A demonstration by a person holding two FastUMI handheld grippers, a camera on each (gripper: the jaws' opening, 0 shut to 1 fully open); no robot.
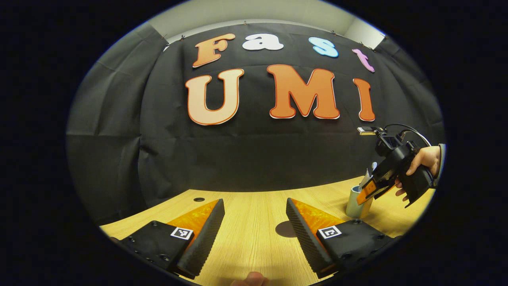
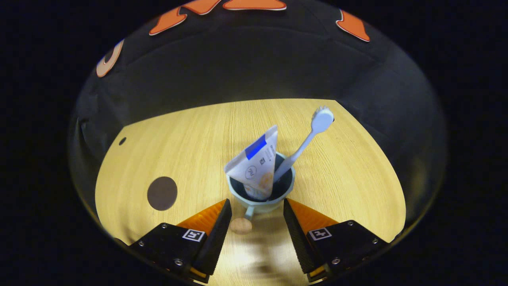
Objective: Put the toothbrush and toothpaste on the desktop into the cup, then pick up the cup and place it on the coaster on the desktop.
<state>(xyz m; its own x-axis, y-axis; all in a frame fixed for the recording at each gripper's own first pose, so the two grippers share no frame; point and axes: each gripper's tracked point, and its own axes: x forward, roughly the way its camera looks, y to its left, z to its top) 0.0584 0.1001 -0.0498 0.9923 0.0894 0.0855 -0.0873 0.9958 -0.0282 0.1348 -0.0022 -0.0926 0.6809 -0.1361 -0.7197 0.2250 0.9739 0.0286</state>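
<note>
A pale blue-green cup (image 2: 292,182) stands on the wooden desktop (image 2: 349,171). A white toothpaste tube (image 2: 256,167) and a pale toothbrush (image 2: 313,133) stand in it, the brush head up and leaning right. My right gripper (image 2: 256,206) is open, just above the cup's near side, its fingers flanking the small handle (image 2: 249,212). A dark round coaster (image 2: 162,193) lies to the left. In the left gripper view, my left gripper (image 1: 254,202) hovers open and empty over the desk; the coaster (image 1: 283,229) lies by its right finger, and the cup (image 1: 355,204) sits under the right gripper (image 1: 367,192).
A small round hole (image 2: 122,141) marks the desktop at the far left, seen as a hole (image 1: 199,199) near the back edge in the left gripper view. A hand (image 1: 424,159) holds the right gripper. The black cloth wall closes the desk's far side.
</note>
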